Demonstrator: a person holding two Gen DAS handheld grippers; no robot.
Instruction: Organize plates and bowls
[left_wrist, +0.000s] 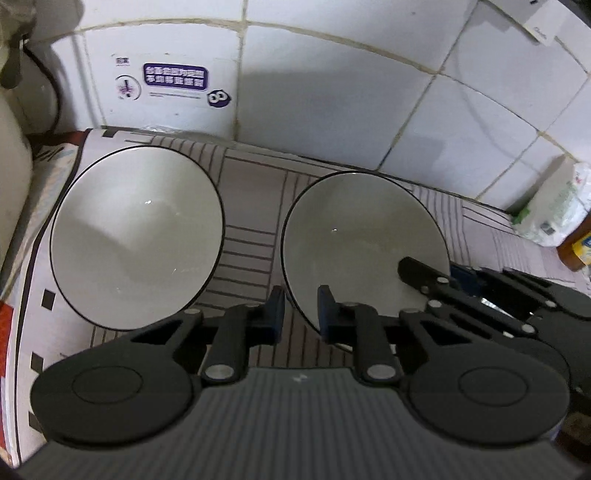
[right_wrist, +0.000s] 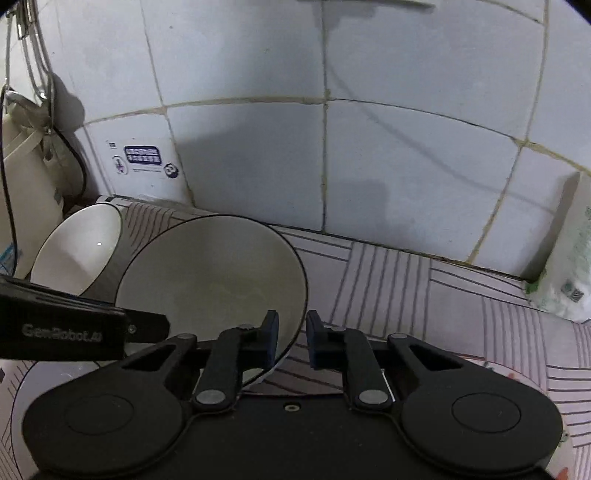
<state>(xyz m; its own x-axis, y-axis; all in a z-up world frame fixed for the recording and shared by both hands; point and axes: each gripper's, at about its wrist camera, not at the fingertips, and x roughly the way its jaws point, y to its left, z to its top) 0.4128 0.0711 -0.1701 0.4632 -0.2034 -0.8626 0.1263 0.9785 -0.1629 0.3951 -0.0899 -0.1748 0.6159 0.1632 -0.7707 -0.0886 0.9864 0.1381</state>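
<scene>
The left gripper (left_wrist: 301, 312) was clamped on the near-left rim of the right bowl (left_wrist: 364, 236), and the right gripper (right_wrist: 292, 338) was clamped on that bowl's near-right rim. The bowl stood on a striped mat (left_wrist: 251, 206). The left bowl (left_wrist: 136, 236) sat just beside it, apart. Beyond rose a tiled wall (left_wrist: 332, 96).

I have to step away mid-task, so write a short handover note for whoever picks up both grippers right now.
Left gripper: shut on the near rim of the gripped bowl.
Right gripper: shut on the same bowl's rim, at another spot.
Things: the second bowl stands upright on the striped mat, apart from the gripped one.
Done: one bowl gripped with both grippers.
Left: the bowls are not yet stacked or put away.
</scene>
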